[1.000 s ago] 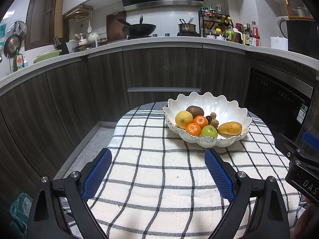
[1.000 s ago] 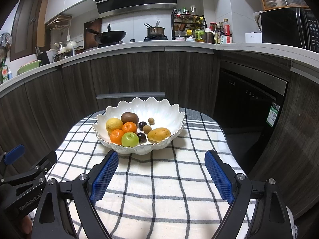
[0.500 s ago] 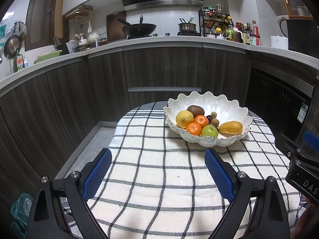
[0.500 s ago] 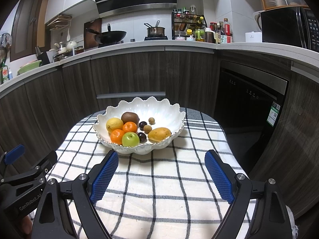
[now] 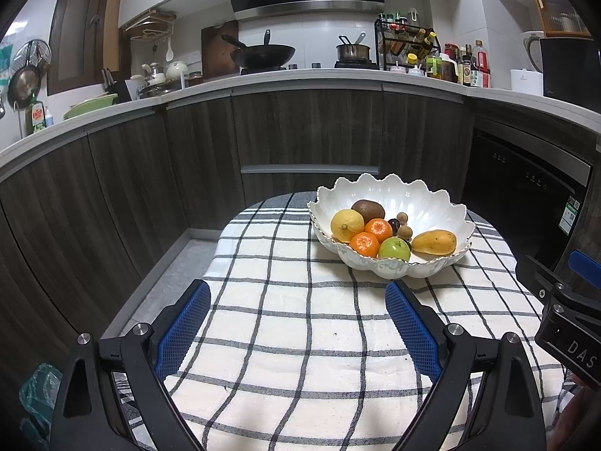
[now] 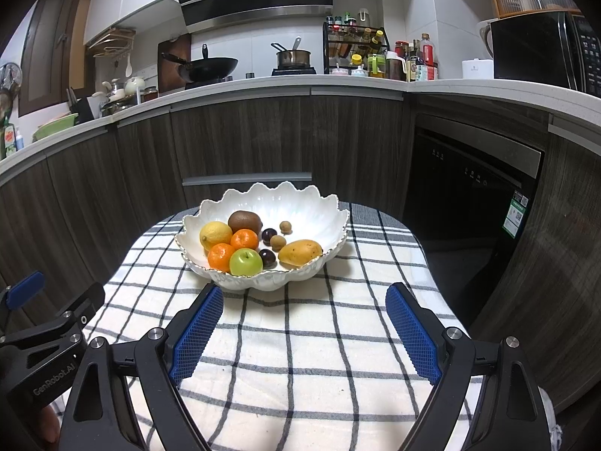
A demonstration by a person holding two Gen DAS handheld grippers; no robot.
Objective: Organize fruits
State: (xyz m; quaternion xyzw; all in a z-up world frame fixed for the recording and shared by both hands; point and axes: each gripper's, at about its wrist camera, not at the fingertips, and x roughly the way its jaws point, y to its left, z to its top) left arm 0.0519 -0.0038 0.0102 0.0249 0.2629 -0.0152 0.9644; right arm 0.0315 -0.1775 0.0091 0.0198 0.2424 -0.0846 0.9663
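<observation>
White and scalloped, the bowl sits toward the far edge of the checked cloth that covers the surface, at about one o'clock from the left gripper in the left wrist view. Its fingers stand wide apart over bare cloth with nothing between them. Inside the bowl a lemon lies at nine o'clock, a kiwi at eleven, two oranges just beside the lemon, a green apple at six, and a mango at four. Small brown and dark fruits sit in the middle. At the right edge part of the right gripper shows, well apart from the bowl.

In the right wrist view the bowl lies at about eleven o'clock from the right gripper, just beyond the tip of its left finger. These fingers are also spread wide and hold nothing. The lemon, kiwi, oranges, apple and mango all rest in the bowl, with two dark plums and two small brown fruits between them. The left gripper shows at the left edge, clear of the bowl. Behind the surface stand dark wood cabinets.
</observation>
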